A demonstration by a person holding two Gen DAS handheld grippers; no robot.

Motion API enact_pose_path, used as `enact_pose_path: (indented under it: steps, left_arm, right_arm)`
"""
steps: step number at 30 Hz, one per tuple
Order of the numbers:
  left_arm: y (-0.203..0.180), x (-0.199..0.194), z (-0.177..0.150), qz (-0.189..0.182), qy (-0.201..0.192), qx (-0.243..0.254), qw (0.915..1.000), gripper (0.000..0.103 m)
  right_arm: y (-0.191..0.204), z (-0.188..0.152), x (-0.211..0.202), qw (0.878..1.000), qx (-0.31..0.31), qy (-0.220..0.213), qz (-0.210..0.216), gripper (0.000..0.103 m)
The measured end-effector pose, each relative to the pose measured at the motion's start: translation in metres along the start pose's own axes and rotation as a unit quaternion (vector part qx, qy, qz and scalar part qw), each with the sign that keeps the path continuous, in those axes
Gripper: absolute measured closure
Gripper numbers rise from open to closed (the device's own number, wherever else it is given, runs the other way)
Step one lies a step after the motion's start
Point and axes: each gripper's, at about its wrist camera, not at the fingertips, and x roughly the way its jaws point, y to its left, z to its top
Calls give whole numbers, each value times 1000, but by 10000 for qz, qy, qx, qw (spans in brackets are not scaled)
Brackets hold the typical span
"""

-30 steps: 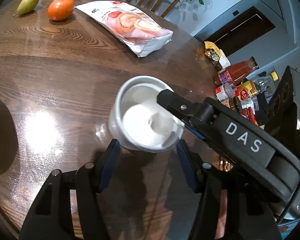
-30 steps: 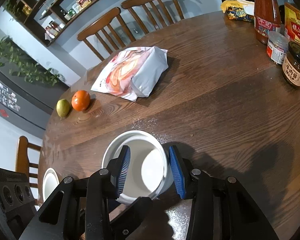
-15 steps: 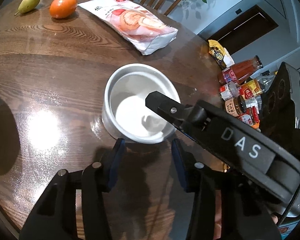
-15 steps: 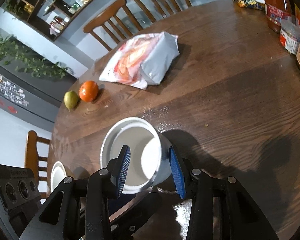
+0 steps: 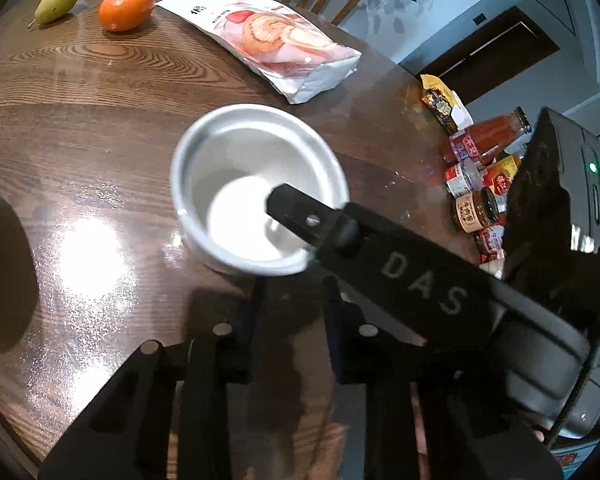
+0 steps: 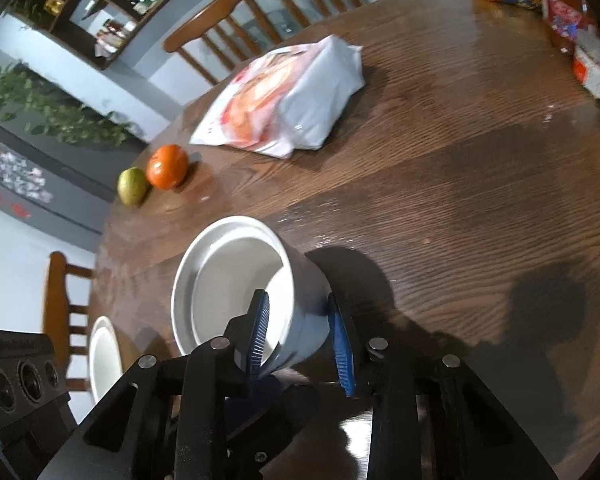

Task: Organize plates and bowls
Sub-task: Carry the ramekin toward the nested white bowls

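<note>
A deep white bowl (image 5: 256, 188) stands on the round wooden table (image 5: 80, 128). In the right wrist view the bowl (image 6: 236, 280) leans toward the camera. My right gripper (image 6: 300, 340) is closing on the bowl's near wall, one blue pad (image 6: 258, 332) inside and the other against the outside. Its inner finger (image 5: 296, 212) shows inside the bowl in the left wrist view. My left gripper (image 5: 292, 300) sits just short of the bowl, its jaws closing to shut with nothing between them. A second white dish (image 6: 104, 356) lies near the table's left edge.
A snack bag (image 5: 276, 44), an orange (image 5: 126, 0) and a green pear (image 5: 58, 0) lie at the far side of the table. Sauce bottles and jars (image 5: 480, 184) crowd the right edge. Wooden chairs (image 6: 220, 12) stand behind the table.
The left gripper's jaws drew together and now sit clear of the bowl. The right gripper's pads closed onto the bowl's wall, and the bowl tipped toward it.
</note>
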Motion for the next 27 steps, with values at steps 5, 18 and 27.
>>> enact_pose_path:
  steps: [5, 18, 27]
  left_arm:
    - [2, 2, 0, -64, 56, -20, 10000, 82]
    - [18, -35, 10, 254, -188, -125, 9994, 71]
    - [30, -26, 22, 684, -561, -352, 9955, 64]
  right_arm:
    - [1, -1, 0, 10000, -25, 6, 70, 73]
    - [-4, -1, -6, 9998, 178, 69, 51, 73]
    - [12, 4, -8, 9993, 198, -302, -131, 73]
